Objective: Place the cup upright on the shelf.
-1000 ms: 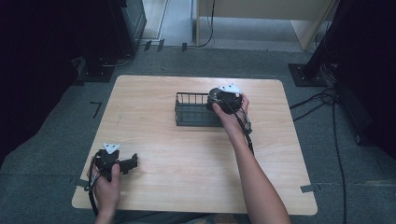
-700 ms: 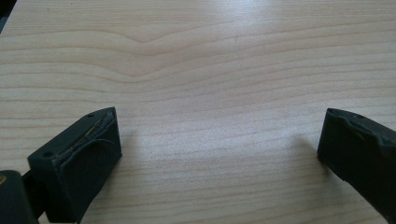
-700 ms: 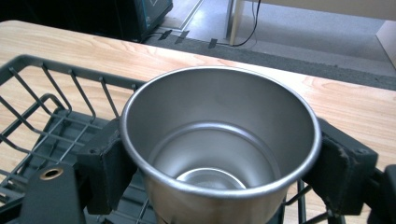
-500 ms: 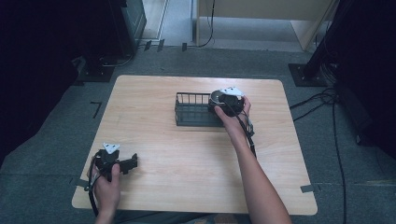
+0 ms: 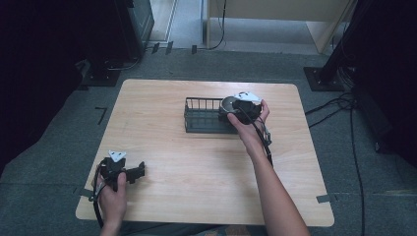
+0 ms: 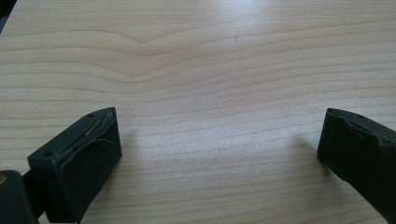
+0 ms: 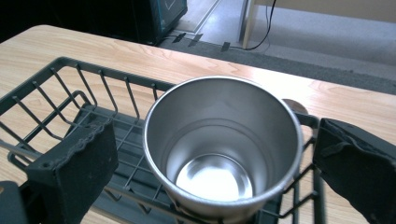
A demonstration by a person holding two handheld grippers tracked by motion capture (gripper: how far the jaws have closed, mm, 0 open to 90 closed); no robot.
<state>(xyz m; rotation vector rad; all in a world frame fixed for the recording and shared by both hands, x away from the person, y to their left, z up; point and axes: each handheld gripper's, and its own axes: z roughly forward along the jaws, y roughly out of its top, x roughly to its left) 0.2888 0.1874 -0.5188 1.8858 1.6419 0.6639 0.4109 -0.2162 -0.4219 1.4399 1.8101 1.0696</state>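
Release step: right tool — jaws just opened wide, clear of the steel cup — over the wire basket near the table's far edge; next, withdraw upward without tipping it.

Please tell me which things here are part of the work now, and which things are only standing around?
Part of the work:
- steel cup, upright inside the basket
- wire basket
- right gripper, jaws just opened, apart from the cup

Only around:
- left gripper, open over bare wood
- table
- floor cables
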